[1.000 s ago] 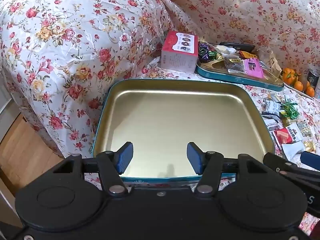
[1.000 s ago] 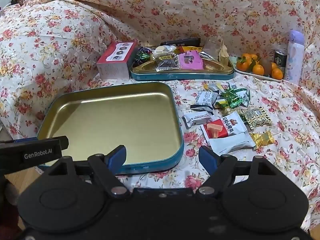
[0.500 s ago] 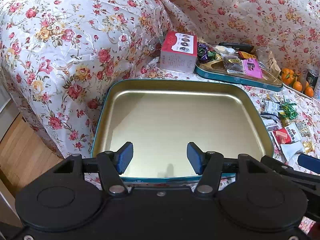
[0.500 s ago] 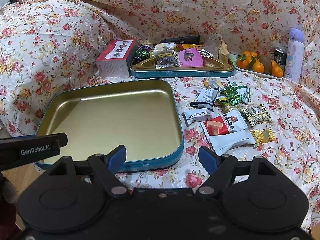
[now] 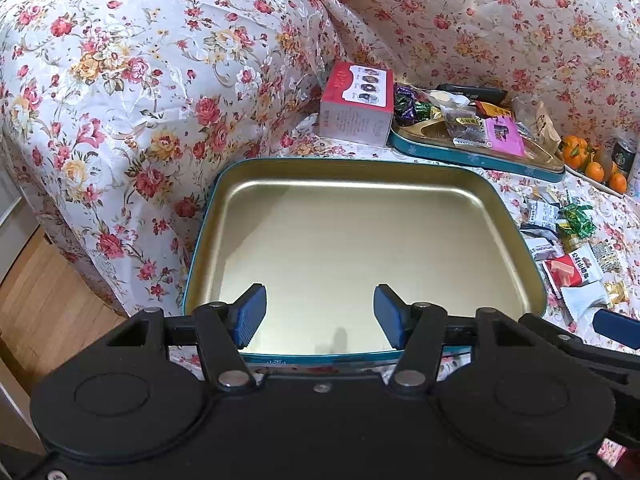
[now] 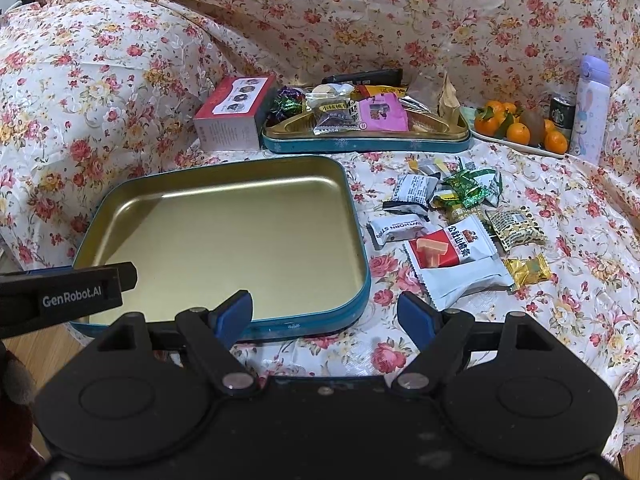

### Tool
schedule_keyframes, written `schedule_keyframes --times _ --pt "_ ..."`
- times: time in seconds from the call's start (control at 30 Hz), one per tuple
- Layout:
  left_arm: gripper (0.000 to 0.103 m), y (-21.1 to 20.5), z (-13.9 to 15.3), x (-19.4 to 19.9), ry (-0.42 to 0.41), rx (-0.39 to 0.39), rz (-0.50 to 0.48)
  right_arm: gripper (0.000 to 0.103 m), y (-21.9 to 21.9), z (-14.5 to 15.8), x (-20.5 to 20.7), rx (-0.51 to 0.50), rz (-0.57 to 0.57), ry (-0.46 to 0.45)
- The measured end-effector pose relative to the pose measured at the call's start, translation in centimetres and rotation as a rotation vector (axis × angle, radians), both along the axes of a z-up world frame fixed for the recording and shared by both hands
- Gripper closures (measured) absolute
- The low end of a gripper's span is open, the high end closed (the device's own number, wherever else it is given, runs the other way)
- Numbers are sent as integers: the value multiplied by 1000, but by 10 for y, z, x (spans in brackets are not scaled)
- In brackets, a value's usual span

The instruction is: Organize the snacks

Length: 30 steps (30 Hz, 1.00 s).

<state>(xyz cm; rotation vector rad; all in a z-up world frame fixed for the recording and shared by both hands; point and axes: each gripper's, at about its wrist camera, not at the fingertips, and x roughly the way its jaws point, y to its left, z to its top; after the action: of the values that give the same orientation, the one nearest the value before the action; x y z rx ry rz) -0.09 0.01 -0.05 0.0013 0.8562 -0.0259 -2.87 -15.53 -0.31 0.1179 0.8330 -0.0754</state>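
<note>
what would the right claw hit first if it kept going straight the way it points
Probably the floral cloth just past the near right corner of the empty tin. The right claw is open and holds nothing; depth is hard to judge, so it might clip the tin's rim.

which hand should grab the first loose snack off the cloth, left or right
Right, probably. The right gripper, open, points at the cloth beside the loose snacks, with the red and white packet just ahead. The left gripper, also open, hangs over the empty tin, farther from the pile.
</note>
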Motion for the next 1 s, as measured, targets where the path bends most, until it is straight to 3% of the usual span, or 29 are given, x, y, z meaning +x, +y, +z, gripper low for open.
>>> schedule_keyframes --times 1.0 --pt "41 -1 -3 3 15 6 -19 20 1 -4 2 -2 2 24"
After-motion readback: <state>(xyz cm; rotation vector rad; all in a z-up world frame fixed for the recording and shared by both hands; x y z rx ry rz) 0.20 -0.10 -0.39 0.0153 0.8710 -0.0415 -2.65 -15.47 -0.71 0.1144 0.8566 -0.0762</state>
